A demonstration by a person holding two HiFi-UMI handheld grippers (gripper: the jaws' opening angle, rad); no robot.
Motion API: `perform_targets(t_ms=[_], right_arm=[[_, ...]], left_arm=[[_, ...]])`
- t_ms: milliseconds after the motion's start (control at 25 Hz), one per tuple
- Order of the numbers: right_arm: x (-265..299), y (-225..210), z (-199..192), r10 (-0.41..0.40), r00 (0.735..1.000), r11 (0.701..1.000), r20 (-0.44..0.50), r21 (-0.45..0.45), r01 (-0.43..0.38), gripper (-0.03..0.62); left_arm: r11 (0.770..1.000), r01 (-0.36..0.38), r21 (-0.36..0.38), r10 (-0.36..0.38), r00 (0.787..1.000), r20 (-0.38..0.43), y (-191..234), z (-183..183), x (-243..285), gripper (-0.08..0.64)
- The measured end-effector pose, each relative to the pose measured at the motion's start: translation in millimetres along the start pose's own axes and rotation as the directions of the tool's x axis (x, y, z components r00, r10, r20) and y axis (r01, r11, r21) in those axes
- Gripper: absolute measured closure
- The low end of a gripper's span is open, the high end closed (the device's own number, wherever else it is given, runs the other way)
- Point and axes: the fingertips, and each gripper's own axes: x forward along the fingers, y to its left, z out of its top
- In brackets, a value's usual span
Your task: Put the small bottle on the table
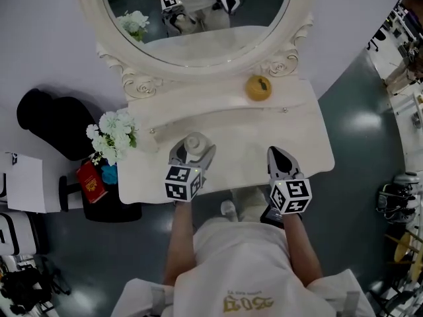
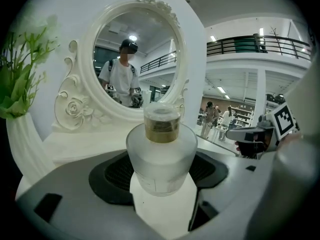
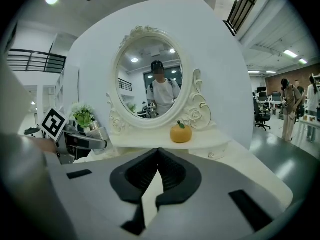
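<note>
Small bottle (image 2: 161, 156) is held upright, long axis vertical, cap up, between the jaws of the left gripper (image 1: 193, 154); pads are pressed against both sides of it. It is positioned over the front left of the white table (image 1: 251, 144); contact with the tabletop cannot be confirmed. Body is round, squat, frosted glass; neck is ringed by a gold collar and topped with a clear cylindrical cap. Right gripper (image 3: 157, 156) is closed with nothing in it, kept well apart, over the table's front right.
</note>
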Motion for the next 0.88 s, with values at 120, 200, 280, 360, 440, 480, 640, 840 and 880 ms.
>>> perform_targets(t_ms=[120,200,280,360,440,480,640,840,880], right_arm=[[12,-6,0,0.011,1.000,1.000,-0.001,0.001,-0.011,0.580],[21,-8,4,0.021,1.000,1.000,0.002,-0.003,-0.021,0.580],[28,-11,6,0.028,1.000,1.000,0.002,-0.003,-0.028,0.580],[35,-14,6,0.033,0.999,0.999,-0.004,-0.005,-0.033,0.580],[43,-17,3,0.036,0.999,0.999,-0.016,-0.002,-0.036,0.580],[46,-19,0,0.036,0.999,0.999,-0.024,0.001,-0.036,0.580],[59,-23,-9,0.040,0.998,0.999,-0.055,0.009,-0.040,0.580],[72,-27,-18,0.045,0.995,0.999,-0.086,0.017,-0.044,0.580],[74,-27,-20,0.047,0.995,0.999,-0.093,0.018,-0.045,0.580]], left_arm=[[1.000,-0.007,0.004,0.007,1.000,0.004,4,6,7,0.216],[1.000,-0.009,0.012,0.009,1.000,0.001,6,9,13,0.216],[1.000,-0.011,0.013,0.011,1.000,-0.004,6,10,18,0.216],[1.000,-0.009,0.011,0.009,1.000,-0.011,7,9,24,0.216],[1.000,-0.008,0.014,0.008,1.000,-0.022,10,8,32,0.216],[1.000,-0.010,0.013,0.010,1.000,-0.028,12,7,35,0.216],[1.000,-0.013,0.001,0.013,0.999,-0.047,20,0,46,0.216],[1.000,-0.003,-0.011,0.002,0.997,-0.078,23,-12,60,0.216],[1.000,-0.002,-0.013,0.001,0.997,-0.083,23,-15,63,0.216]])
